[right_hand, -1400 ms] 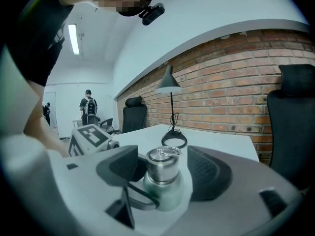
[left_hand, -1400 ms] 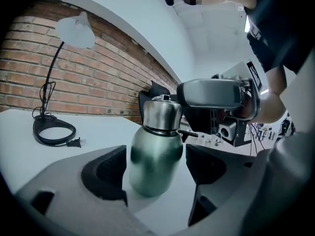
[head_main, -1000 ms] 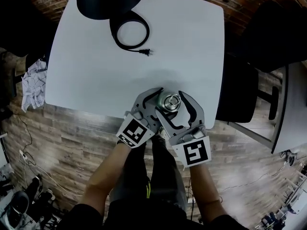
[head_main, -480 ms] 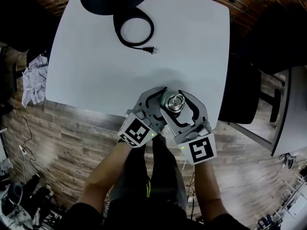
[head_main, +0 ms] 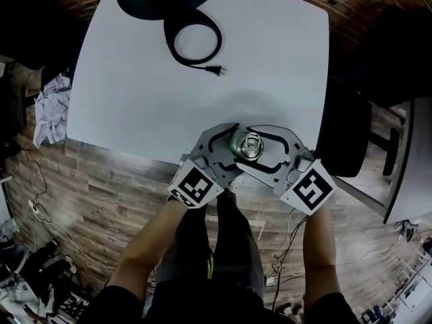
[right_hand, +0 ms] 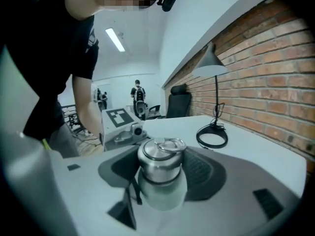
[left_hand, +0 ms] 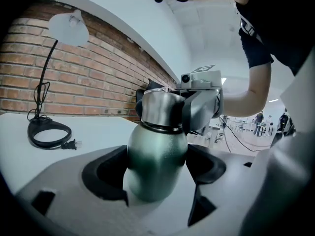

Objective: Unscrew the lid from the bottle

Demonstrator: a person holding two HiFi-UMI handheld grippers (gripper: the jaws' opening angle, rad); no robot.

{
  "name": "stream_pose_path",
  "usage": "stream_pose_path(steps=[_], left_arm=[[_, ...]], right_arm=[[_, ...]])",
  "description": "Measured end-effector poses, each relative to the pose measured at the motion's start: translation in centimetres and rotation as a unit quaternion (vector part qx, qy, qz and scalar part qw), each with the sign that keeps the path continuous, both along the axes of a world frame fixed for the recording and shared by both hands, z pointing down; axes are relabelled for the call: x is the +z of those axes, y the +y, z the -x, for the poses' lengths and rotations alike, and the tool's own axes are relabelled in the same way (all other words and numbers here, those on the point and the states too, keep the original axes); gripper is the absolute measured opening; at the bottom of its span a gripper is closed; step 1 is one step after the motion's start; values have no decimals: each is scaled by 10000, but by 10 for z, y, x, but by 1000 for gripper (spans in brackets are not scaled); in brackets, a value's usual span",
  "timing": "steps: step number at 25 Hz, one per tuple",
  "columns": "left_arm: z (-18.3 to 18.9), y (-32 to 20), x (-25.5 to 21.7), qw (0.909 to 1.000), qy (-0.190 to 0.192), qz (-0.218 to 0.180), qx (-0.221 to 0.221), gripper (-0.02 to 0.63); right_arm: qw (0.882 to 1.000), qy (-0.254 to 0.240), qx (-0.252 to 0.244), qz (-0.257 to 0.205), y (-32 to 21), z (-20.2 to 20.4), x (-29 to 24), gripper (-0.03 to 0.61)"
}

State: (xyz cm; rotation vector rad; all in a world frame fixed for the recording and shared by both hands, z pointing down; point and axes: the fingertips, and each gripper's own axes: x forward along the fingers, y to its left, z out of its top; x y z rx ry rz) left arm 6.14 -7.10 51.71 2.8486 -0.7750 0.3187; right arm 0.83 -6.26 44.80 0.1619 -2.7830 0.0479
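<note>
The fingers (left_hand: 106, 176) of the left gripper (left_hand: 156, 173) are closed on the green body of the bottle (left_hand: 157, 146), one pad on each side, just under its shoulder. The fingers (right_hand: 202, 173) of the right gripper (right_hand: 161, 173) have just been closing and now they sit on the steel lid (right_hand: 158, 159), which is between them, from the opposite side.

The bottle is upright, near the front edge of the white worktop (head_main: 155, 86), close to the person. Its bottom is hidden by the grippers, so I cannot tell if it stands on the worktop or is lifted.

I judge the bottle to be metal: stiff, not fragile, and it will not give under pressure. Its matte coat should offer some friction, but the round body may turn in the grip if the hold is weak. The polished lid looks more slippery. It is better taken on its straight side wall, not by the loose ring (right_hand: 170, 144) on top. The weight depends on the filling, which is not visible.

Far behind lie a coiled cable (head_main: 194, 40) and a lamp (left_hand: 69, 28), before a brick wall (left_hand: 98, 77)
</note>
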Motion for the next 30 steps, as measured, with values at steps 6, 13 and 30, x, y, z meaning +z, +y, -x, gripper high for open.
stream_pose_path(steps=[6, 13, 30], left_arm=[[1, 0, 0, 10000, -3, -15, -25, 356], [2, 0, 0, 10000, -32, -31, -54, 356], [2, -2, 1, 9999, -110, -54, -117, 356]], right_arm=[[9944, 223, -975, 351, 6, 0, 3, 270], [9955, 198, -883, 291, 6, 1, 4, 270], [9580, -582, 2804, -129, -6, -37, -15, 294]])
